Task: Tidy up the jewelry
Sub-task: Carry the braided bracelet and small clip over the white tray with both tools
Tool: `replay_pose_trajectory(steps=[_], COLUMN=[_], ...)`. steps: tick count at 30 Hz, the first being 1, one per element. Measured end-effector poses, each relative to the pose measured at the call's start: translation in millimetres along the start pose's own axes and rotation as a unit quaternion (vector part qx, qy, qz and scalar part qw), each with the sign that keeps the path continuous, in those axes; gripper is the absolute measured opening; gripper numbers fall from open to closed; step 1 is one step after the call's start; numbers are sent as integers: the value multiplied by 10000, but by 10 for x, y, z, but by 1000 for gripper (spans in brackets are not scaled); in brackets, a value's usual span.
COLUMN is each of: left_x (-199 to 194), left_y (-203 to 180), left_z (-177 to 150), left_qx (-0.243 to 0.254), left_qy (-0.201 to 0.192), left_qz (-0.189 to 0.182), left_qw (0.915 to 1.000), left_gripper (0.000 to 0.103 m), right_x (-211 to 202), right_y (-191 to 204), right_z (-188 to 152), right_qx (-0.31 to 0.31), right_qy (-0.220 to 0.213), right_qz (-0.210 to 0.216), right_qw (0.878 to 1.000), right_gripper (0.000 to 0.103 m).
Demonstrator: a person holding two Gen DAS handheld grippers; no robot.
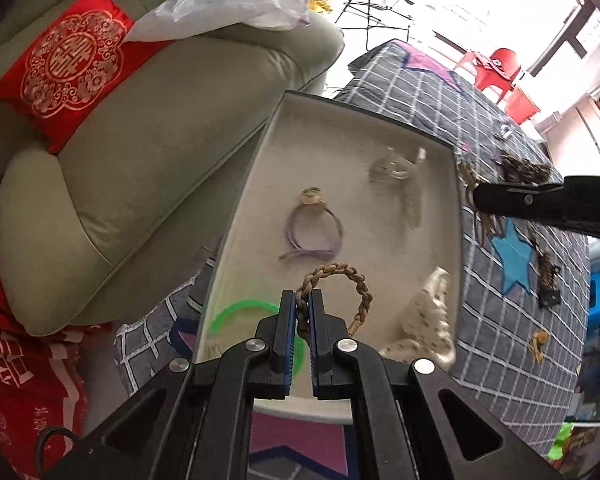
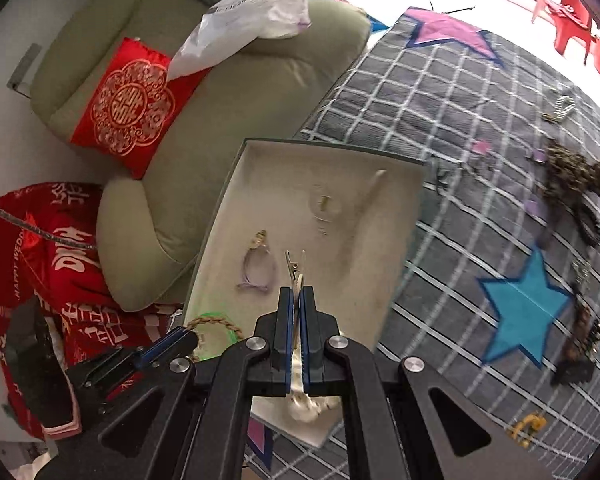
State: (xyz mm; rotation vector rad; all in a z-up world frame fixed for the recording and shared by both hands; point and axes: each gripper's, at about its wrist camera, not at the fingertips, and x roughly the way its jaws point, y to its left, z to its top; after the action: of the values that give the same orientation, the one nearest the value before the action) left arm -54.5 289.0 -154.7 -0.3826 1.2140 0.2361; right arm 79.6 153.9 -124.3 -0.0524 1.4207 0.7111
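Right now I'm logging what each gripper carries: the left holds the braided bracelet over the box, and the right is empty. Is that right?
Not quite. The left gripper does hold the braided bracelet over the box, but the right gripper is not empty: the right wrist view shows it shut on a metal hair clip.

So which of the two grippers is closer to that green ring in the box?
Left. The left gripper, clamping the braided bracelet, hangs right over the green ring; the right gripper is farther along the box.

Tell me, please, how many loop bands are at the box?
3: purple band, middle; green ring, near-left corner; braided loop in the left gripper. Others may hide.
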Motion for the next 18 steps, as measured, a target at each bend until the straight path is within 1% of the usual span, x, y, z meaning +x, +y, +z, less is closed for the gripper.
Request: replay_pose_trajectory(steps=[11,18], left_x=[371,597], left_y=[124,109], left_z=[178,201], left_qx=[-63,7], left_qy=[67,168], left_qz=[151,270], left_qw=[9998,9995], left_gripper=[7,7], right_x=[559,865], right_y=[44,-59], right_z=[180,272], right_qx=[-67,-53], right_qy=[319,468], right_qz=[-3,-248], right_qw=[9995,9986], right_gripper=[3,3])
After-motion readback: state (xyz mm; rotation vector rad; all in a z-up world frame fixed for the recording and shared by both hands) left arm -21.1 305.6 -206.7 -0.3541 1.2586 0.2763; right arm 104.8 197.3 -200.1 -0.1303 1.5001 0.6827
